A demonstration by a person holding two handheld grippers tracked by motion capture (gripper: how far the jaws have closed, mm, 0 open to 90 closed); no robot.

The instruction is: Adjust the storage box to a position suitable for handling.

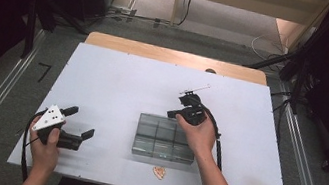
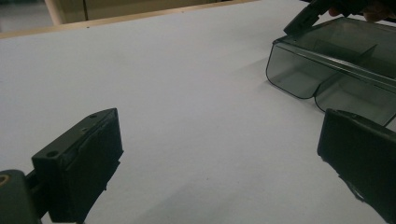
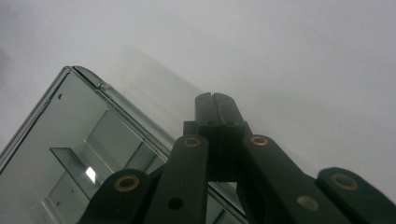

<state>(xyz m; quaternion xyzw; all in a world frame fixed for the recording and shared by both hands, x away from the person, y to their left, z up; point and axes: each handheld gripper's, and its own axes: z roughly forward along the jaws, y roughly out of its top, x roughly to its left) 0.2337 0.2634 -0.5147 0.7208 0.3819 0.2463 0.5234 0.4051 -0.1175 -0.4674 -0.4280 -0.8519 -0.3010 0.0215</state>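
A clear plastic compartment box (image 1: 163, 138) lies at the middle of the white table (image 1: 118, 85), its dividers showing through. My right gripper (image 1: 173, 114) is shut at the box's far edge, jaws pressed together with nothing visible between them. In the right gripper view its tips (image 3: 215, 100) reach just past the box's rim (image 3: 116, 100) over bare table. My left gripper (image 1: 80, 122) is open at the front left, well apart from the box. In the left gripper view its wide-spread jaws (image 2: 219, 163) frame bare table, with the box (image 2: 327, 70) and the right gripper (image 2: 306, 16) beyond.
A small beige-orange object (image 1: 159, 172) lies near the table's front edge, just in front of the box. A wooden strip (image 1: 173, 56) runs along the far edge. Black stands and cables flank the table on both sides.
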